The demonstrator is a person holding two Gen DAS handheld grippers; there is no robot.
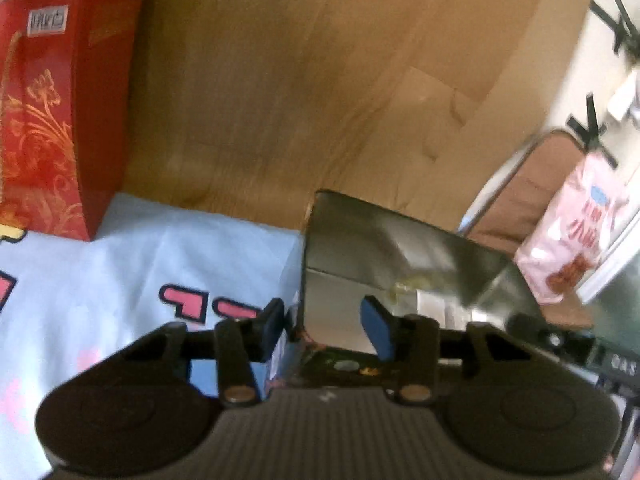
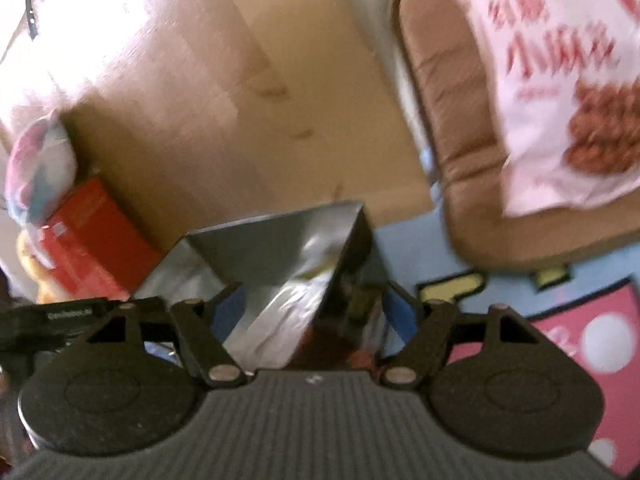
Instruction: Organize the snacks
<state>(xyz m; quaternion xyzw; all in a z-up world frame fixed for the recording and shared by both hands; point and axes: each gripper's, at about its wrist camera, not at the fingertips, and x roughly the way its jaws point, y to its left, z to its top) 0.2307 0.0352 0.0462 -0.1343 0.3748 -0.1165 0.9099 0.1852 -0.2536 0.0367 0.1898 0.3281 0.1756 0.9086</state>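
Observation:
An opened snack bag [image 1: 400, 248] with a silver foil lining stands on the light blue cloth [image 1: 140, 260], its mouth facing up. My left gripper [image 1: 325, 325] straddles the bag's left corner. One blue pad [image 1: 274, 322] lies against the printed outer side, the other sits inside the mouth, and the two pinch the wall. In the right wrist view the same bag [image 2: 280, 272] fills the wide gap of my right gripper [image 2: 315, 308], whose pads lie against its two sides. A pink snack bag [image 2: 560, 80] lies on a brown cushion [image 2: 448, 120] to the right.
A large cardboard box [image 1: 300, 80] rises right behind the foil bag. A red gift bag [image 1: 60, 120] stands at the left on the cloth. In the right wrist view a red box [image 2: 92, 232] and a soft pink-and-blue bundle [image 2: 40, 160] sit at the left.

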